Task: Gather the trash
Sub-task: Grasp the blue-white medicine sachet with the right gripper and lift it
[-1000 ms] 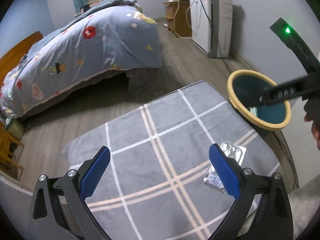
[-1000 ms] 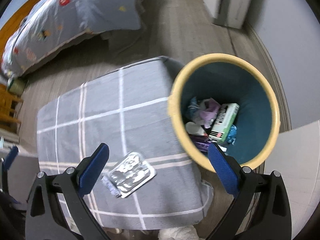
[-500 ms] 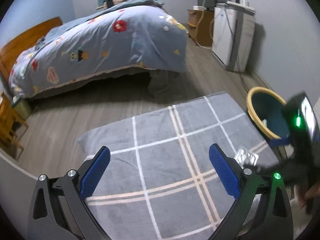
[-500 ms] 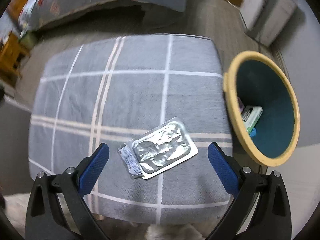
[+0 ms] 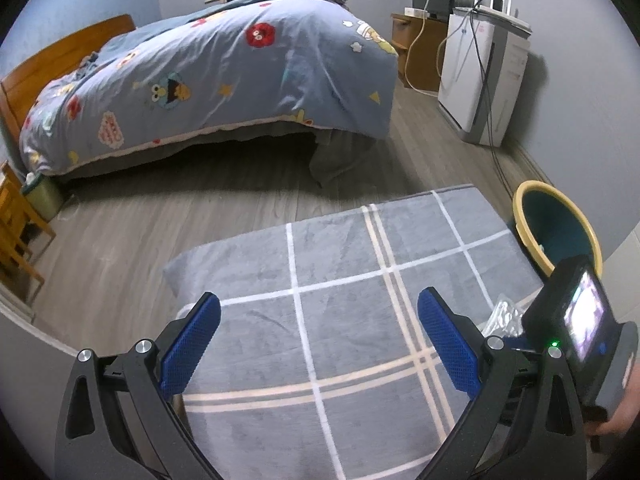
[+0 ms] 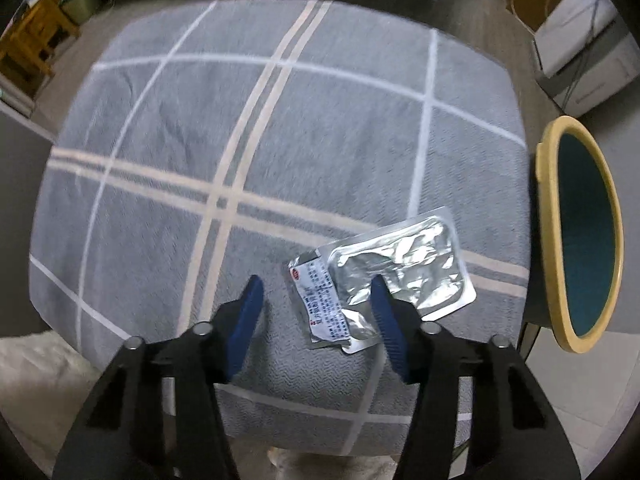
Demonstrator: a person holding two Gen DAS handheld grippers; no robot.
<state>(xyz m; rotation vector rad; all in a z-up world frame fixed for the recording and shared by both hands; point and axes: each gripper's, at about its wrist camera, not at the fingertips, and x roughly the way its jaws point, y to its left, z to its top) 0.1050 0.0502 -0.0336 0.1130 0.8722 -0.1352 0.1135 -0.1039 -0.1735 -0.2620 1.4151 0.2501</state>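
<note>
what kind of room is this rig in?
Looks like a home bedroom: a bed with a cartoon-print duvet and wooden headboard, wood-look floor, and a yellow-rimmed trash bin beside a plaid-covered table.

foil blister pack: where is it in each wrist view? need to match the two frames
Left wrist: foil blister pack at the far right, mostly hidden behind the right hand-held gripper body.
Right wrist: lower centre-right, flat on the grey plaid cloth, a small printed sachet against its left edge.
Shared landmark: yellow-rimmed bin, right of the cloth in both.
</note>
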